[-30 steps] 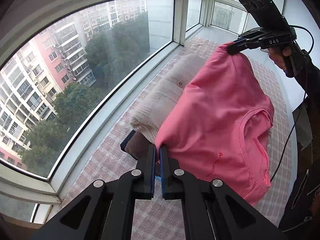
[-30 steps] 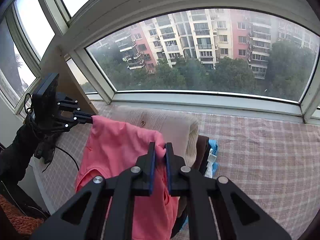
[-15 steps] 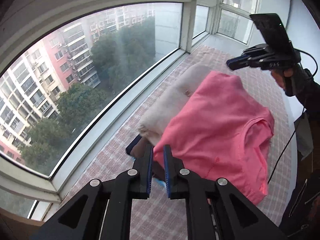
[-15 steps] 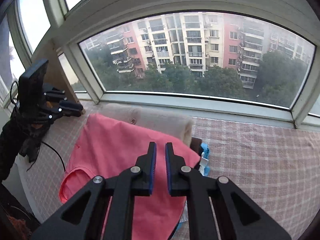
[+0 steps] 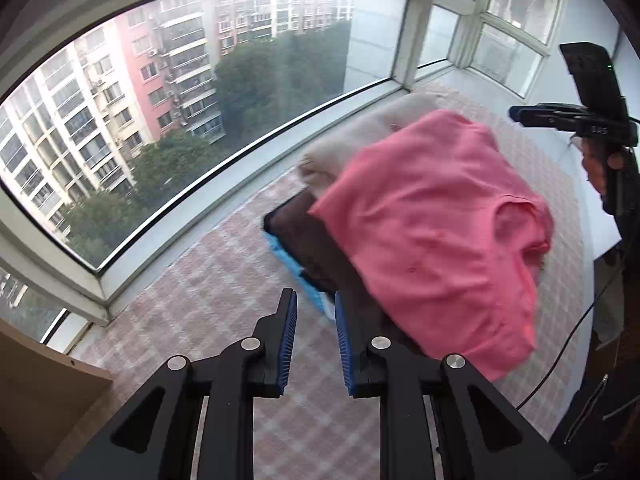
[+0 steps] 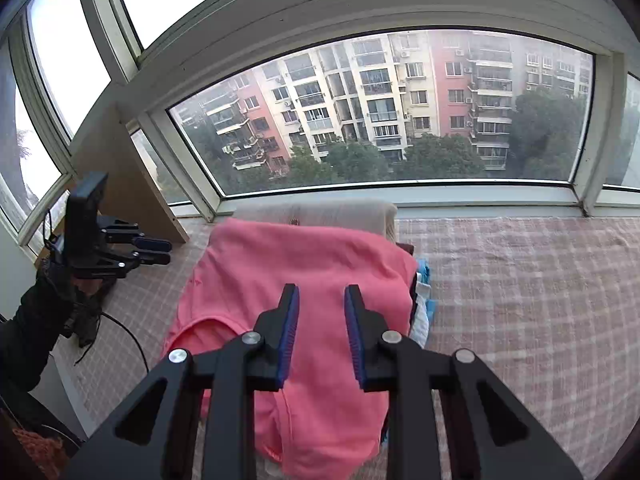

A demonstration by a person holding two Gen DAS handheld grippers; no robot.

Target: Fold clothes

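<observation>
Both jaws just opened and empty, left gripper (image 5: 314,300) and right gripper (image 6: 321,296); pink shirt (image 5: 436,220) draped just ahead on the clothes pile (image 5: 308,236); likely light, soft, limp; best pinched at a hem corner.

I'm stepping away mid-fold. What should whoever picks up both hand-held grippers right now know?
Left hand-held gripper: jaws just opened, nothing between them.
Right hand-held gripper: same, empty, above the shirt.
Pink T-shirt: released, draped loosely over the clothes pile, covering part of the beige sweater on the checked cloth.
Done: shirt laid on the pile.
Left: it is still unfolded; regrasp and fold it.
</observation>
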